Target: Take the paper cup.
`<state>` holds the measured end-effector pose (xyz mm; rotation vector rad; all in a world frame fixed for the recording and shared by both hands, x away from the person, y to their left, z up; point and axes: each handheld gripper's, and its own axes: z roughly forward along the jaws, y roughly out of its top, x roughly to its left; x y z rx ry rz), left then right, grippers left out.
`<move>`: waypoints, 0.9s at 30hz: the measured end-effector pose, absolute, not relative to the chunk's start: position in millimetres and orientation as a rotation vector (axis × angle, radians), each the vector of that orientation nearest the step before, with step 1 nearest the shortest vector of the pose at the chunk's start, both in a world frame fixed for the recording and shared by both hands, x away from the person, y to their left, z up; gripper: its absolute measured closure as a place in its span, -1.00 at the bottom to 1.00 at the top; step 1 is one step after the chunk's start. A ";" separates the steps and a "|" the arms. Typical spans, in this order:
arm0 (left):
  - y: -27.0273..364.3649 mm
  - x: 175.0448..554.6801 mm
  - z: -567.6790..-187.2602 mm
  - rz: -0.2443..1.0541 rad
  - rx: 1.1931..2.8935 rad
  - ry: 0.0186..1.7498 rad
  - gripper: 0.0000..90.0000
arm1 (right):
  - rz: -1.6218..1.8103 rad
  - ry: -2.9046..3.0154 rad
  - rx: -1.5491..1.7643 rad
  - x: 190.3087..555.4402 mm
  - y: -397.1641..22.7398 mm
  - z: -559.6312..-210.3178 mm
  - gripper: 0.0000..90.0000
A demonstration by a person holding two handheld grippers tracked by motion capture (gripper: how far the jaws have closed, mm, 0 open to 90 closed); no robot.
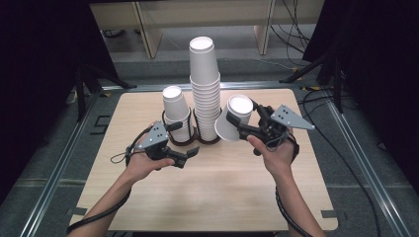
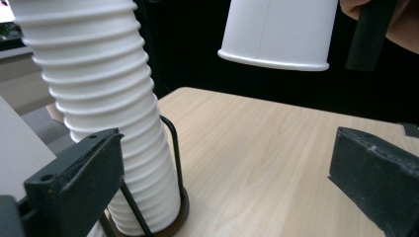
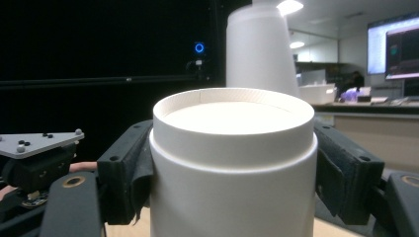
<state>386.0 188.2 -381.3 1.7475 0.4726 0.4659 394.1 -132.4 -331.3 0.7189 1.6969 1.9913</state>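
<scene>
Two stacks of upturned white paper cups stand in a dark wire holder (image 1: 185,140) mid-table: a tall stack (image 1: 205,84) and a short stack (image 1: 177,116) to its left. My right gripper (image 1: 249,121) is shut on a single white cup (image 1: 232,118), held tilted in the air just right of the tall stack. In the right gripper view that cup (image 3: 232,163) sits bottom-up between the jaws of the right gripper (image 3: 232,177). My left gripper (image 1: 190,153) is open in front of the holder, nothing between its jaws. From the left gripper (image 2: 222,177), a cup stack (image 2: 108,113) rises at left and the held cup (image 2: 276,32) hangs above.
The light wooden table (image 1: 222,187) has bare surface in front of and right of the holder. Metal rails (image 1: 59,168) and cables run along the floor on both sides. Shelving legs (image 1: 148,29) stand beyond the far edge.
</scene>
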 end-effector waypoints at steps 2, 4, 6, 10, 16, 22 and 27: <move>188.8 382.2 -388.2 0.456 1.760 0.476 -1.00 | 1.988 1.719 0.729 391.3 -130.4 -339.5 -0.44; 189.4 378.6 -395.4 0.442 1.763 0.480 -1.00 | 1.995 1.744 0.756 387.8 -128.5 -348.1 -0.44; 190.4 374.8 -402.4 0.436 1.758 0.485 -1.00 | 1.986 1.760 0.756 386.6 -127.6 -357.1 -0.44; 194.8 365.8 -413.9 0.431 1.787 0.493 -1.00 | 1.994 1.798 0.793 381.5 -125.0 -374.2 -0.44; 195.5 357.4 -421.8 0.411 1.771 0.497 -1.00 | 1.985 1.825 0.802 379.2 -124.5 -391.4 -0.44; 191.1 357.6 -419.9 0.387 1.756 0.489 -1.00 | 1.984 1.825 0.795 378.2 -125.3 -392.2 -0.44; 190.1 356.0 -417.0 0.377 1.735 0.486 -1.00 | 1.988 1.828 0.798 374.0 -123.0 -390.5 -0.44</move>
